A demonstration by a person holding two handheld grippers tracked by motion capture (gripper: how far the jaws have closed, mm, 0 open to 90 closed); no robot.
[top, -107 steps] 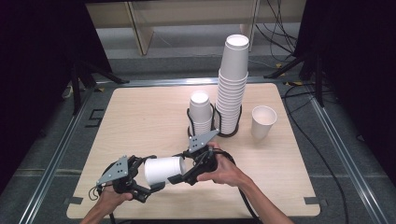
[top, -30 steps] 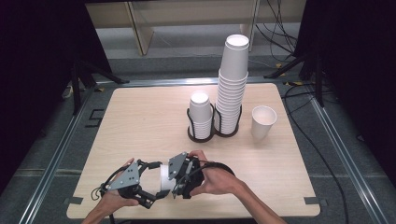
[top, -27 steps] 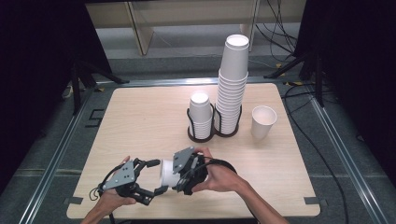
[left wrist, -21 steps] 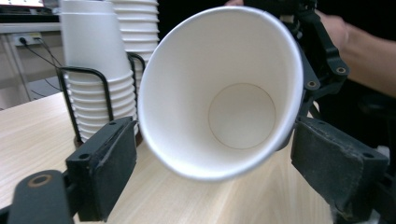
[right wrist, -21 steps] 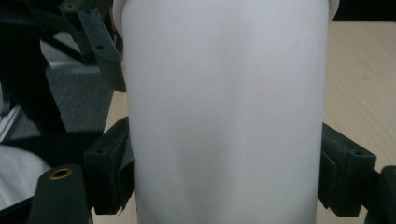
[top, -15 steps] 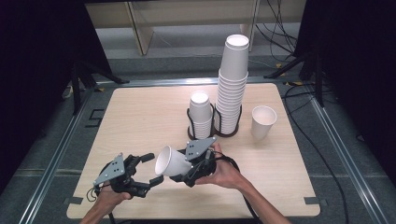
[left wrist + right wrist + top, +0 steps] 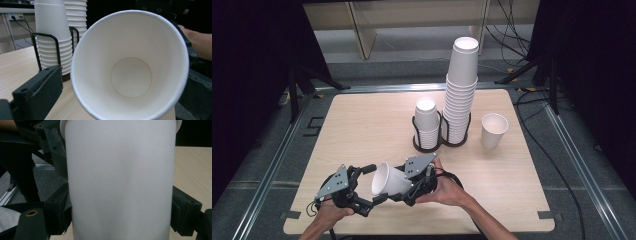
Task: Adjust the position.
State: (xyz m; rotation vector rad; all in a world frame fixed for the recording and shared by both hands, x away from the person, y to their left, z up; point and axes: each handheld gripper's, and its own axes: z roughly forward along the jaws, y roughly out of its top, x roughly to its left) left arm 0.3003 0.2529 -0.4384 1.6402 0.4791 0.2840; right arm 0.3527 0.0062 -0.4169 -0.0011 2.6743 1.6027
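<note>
A white paper cup [image 7: 387, 180] lies on its side above the near part of the table, its mouth turned toward my left gripper. My right gripper [image 7: 407, 187] is shut on the cup's body; in the right gripper view the cup wall [image 7: 120, 170] sits between the two black jaws of the right gripper [image 7: 121, 215]. My left gripper [image 7: 375, 184] is open, its jaws standing on either side of the cup's rim. In the left gripper view I look straight into the cup [image 7: 131, 77], with one left finger [image 7: 37, 95] at the lower left.
A black wire holder [image 7: 439, 142] at the table's middle carries a short stack of cups [image 7: 427, 125] and a tall stack [image 7: 460, 85]. A single upright cup [image 7: 493, 131] stands to its right. The table's near edge [image 7: 412, 232] runs just below the hands.
The two grippers came close together on the cup, then drew apart. The left one has let go and opened; the right one lifted the cup and tilted its mouth leftward.
</note>
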